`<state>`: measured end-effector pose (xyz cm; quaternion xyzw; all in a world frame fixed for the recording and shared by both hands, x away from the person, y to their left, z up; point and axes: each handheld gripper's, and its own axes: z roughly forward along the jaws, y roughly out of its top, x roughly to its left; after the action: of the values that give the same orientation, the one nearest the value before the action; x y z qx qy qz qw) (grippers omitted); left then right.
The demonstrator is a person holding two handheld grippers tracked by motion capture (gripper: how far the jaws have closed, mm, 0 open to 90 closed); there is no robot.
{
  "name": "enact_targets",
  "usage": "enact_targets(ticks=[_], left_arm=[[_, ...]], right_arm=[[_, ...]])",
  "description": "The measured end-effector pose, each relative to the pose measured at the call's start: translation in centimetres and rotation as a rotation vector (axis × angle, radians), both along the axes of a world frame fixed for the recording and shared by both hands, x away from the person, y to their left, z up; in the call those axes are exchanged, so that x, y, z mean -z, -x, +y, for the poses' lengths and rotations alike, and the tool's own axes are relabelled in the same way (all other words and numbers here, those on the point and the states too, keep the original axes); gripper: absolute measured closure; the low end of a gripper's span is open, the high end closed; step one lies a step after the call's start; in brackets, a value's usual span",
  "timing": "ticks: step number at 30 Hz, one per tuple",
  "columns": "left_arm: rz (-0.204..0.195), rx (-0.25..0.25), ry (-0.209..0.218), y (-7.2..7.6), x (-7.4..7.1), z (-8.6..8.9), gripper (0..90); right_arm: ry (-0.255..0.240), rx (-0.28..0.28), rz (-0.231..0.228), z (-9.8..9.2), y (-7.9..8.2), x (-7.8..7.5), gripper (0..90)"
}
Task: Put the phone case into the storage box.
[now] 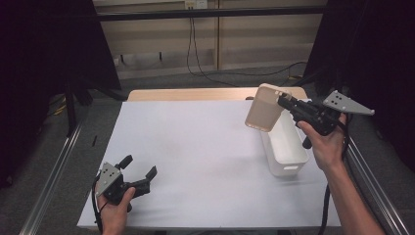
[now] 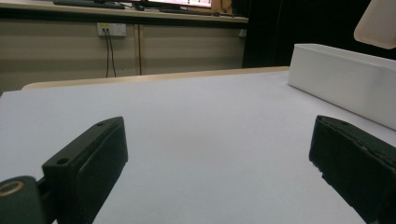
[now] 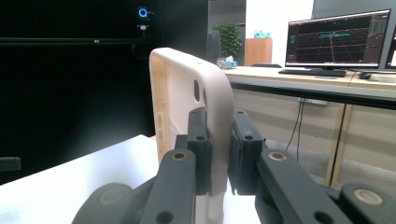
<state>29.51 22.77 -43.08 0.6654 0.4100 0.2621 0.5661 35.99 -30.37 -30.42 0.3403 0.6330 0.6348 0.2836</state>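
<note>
- On the left, our left hand-held gripper (image 1: pixel 139 171) rests low on the white bench (image 1: pixel 195 161). Its jaws stand wide apart with nothing between them.
- In the middle, the bench top is bare.
- On the right, our right hand-held gripper (image 1: pixel 284 104) has its jaws clamped on a beige phone case (image 1: pixel 265 108). We hold the case up in the air, over the far end of the white bin (image 1: pixel 286 147).
- We think the case is light and thin. It looks a bit bendy, smooth and maybe slippery, so we pinch it gently but firmly.
- We take hold at one thin edge, with one jaw inside the case and one on its back (image 3: pixel 219 93).
- The long side of the case runs up and down, tipped a little. In the high view its open side faces us.
</note>
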Motion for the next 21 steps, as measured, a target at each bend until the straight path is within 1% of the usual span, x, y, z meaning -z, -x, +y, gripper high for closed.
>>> enact_targets(ticks=[6, 8, 10, 12, 17, 19, 21], left_arm=[[0.000, 0.000, 0.000, -0.1, 0.0, 0.0, 4.5], [0.002, -0.002, -0.007, -0.1, 0.0, 0.0, 4.5], [0.008, -0.003, -0.001, -0.2, 0.0, 0.0, 4.4], [0.015, 0.000, -0.008, -0.2, 0.0, 0.0, 4.4], [0.011, -0.007, -0.010, -0.5, -0.1, -0.2, 4.4], [0.007, -0.005, -0.017, -0.6, -0.1, -0.2, 4.5], [0.006, -0.005, -0.014, -0.7, -0.1, -0.3, 4.4]], right_arm=[[0.004, 0.022, 0.000, -1.4, -0.2, -0.4, 81.5], [0.009, 0.028, 0.001, -1.8, -0.3, -0.5, 81.5], [0.007, 0.033, 0.002, -2.2, -0.4, -0.5, 81.4], [0.008, 0.036, 0.002, -2.6, -0.6, -0.6, 81.5], [0.022, 0.045, 0.006, -3.5, -1.2, -0.8, 81.5], [0.025, 0.048, 0.009, -3.9, -1.5, -0.7, 81.5], [0.026, 0.053, 0.014, -4.3, -1.7, -0.6, 81.5]])
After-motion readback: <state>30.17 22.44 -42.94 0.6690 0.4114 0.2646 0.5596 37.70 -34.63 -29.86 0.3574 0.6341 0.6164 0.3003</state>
